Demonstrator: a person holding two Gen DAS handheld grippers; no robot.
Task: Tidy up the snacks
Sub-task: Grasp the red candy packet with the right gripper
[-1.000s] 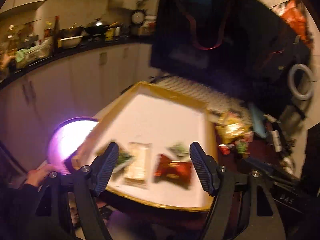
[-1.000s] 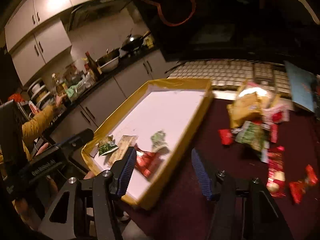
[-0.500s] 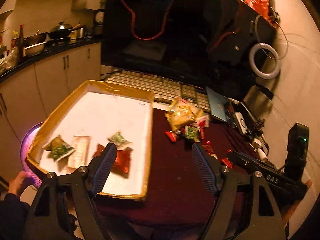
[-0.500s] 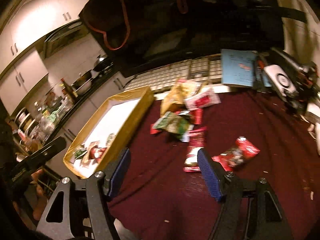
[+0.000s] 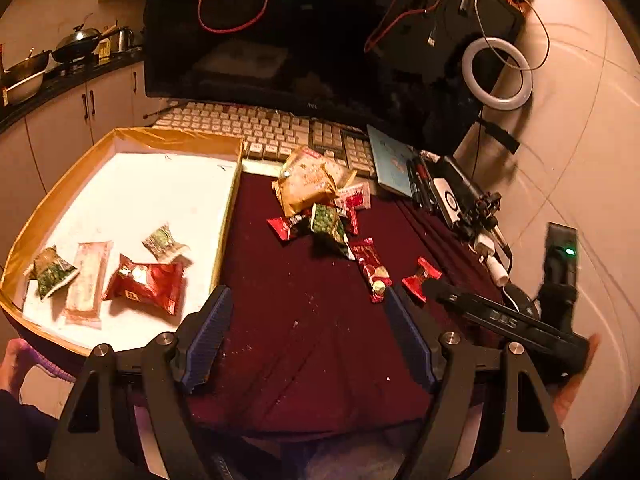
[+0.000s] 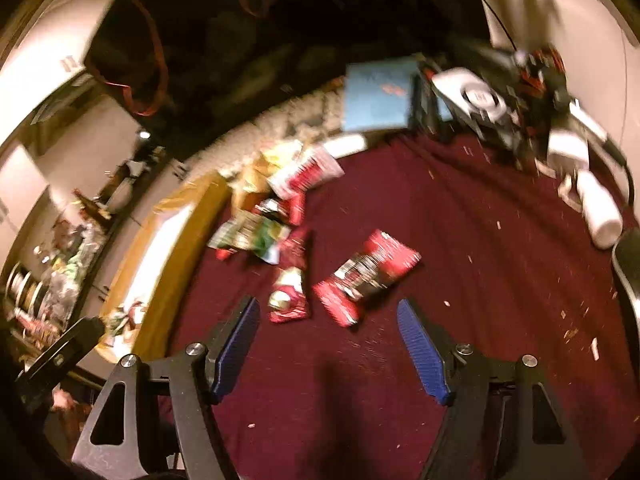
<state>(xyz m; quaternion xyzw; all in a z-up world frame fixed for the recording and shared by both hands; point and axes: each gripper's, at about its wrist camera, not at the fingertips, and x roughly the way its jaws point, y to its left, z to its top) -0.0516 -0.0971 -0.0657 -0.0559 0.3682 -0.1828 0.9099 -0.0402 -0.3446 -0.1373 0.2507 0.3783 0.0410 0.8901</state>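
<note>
Left wrist view: left gripper point(image 5: 306, 330) has swung off the tray and now hangs over the bare maroon cloth point(image 5: 304, 320), jaws spread wide with nothing between them; the gold-rimmed tray point(image 5: 224, 236), a second ago straight ahead, now lies left of the gripper; inside it four or five packets sit near its front edge, among them a red packet point(image 5: 146, 282), a pale bar point(image 5: 88, 276) and a green packet point(image 5: 52, 272); right of the tray wall, the loose snack pile point(image 5: 316, 200) lies by the keyboard point(image 5: 272, 132), with a long red bar point(image 5: 370, 264) and a small red candy point(image 5: 420, 278) trailing off toward the gripper; meaning, as I read it, a drop-off is done and both hands are going back for more; right gripper's black body point(image 5: 504, 320) pokes in well right of the tray. Right wrist view, blurred: right gripper point(image 6: 328, 330) has its jaws opening, nothing between them; it has shifted from the tray rim point(image 6: 176, 248) to the cloth; a red wrapper point(image 6: 366, 276) and a small red-and-white packet point(image 6: 288, 300) lie just ahead of the pads, likely next pick. Room: open cloth right of the tray for approach; the raised tray wall must be cleared on the carry; cable clutter point(image 6: 520, 100) crowds the far right.
</note>
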